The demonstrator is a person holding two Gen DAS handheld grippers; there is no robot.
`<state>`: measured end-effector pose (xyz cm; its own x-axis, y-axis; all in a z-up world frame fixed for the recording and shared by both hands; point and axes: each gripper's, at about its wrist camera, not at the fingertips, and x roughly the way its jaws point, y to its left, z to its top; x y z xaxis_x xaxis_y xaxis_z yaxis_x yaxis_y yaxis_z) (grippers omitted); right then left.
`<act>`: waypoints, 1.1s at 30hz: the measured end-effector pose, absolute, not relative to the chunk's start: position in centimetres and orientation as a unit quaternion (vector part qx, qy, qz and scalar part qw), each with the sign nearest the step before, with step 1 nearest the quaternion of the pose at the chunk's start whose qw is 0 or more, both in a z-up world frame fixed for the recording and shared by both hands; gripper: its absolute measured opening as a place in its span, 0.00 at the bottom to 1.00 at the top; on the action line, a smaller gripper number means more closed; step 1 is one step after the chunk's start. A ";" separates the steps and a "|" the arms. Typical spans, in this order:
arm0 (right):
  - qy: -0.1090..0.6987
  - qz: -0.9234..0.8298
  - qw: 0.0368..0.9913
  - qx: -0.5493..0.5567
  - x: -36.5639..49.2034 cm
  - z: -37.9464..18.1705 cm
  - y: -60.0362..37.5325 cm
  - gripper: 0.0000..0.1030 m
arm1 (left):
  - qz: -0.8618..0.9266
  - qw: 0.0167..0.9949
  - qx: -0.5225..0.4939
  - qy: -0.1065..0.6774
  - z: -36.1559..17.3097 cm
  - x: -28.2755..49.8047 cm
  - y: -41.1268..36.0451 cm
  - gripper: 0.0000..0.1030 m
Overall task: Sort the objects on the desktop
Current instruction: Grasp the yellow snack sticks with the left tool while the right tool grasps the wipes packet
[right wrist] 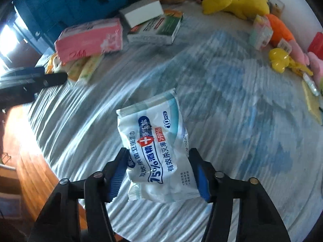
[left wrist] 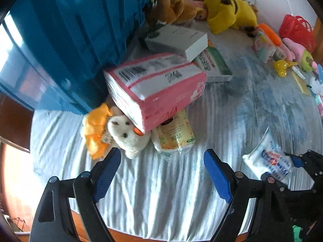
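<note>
While my right gripper (right wrist: 159, 173) has its jaws squeezed on the wipes pack (right wrist: 155, 149), the pack hangs above the striped cloth (right wrist: 232, 100) on the bench, and the view is blurry. In my left view the pack (left wrist: 266, 159) shows at four o'clock. My left gripper (left wrist: 161, 173) has its jaws wide apart with nothing between them, above the cloth. Just past it, at twelve o'clock, a white duck toy (left wrist: 129, 135) and a yellow packet (left wrist: 173, 135) lie partly under a pink tissue pack (left wrist: 157, 88). Behind that sit a white box (left wrist: 177, 40) on a green box (left wrist: 214, 64), beside a blue crate (left wrist: 80, 30). Farther back lie a brown bear (left wrist: 173, 8) and a yellow plush (left wrist: 230, 12). At two o'clock sits a red basket (left wrist: 296, 30) near small toys.
</note>
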<state>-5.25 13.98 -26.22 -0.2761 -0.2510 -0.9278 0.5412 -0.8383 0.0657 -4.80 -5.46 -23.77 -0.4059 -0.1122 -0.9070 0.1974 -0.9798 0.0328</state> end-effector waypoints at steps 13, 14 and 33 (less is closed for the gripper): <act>0.115 -0.809 0.260 0.515 -6.8 -23.8 15.2 0.54 | -0.830 0.171 0.529 0.032 -27.1 -7.6 -4.0 0.82; 0.114 -0.810 0.260 0.514 -6.9 -23.8 15.3 0.54 | -0.829 0.177 0.529 0.030 -27.4 -7.7 -4.0 0.83; 0.103 -0.808 0.275 0.510 -7.4 -23.0 16.6 0.54 | -0.836 0.106 0.533 0.068 -25.3 -5.6 -2.2 0.22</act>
<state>-7.42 16.61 -22.97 -0.3280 -0.3396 -0.8816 0.5500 -0.8273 0.1141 -5.64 -2.21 -25.28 -0.4084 -0.1054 -0.9067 0.2499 -0.9683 -0.0001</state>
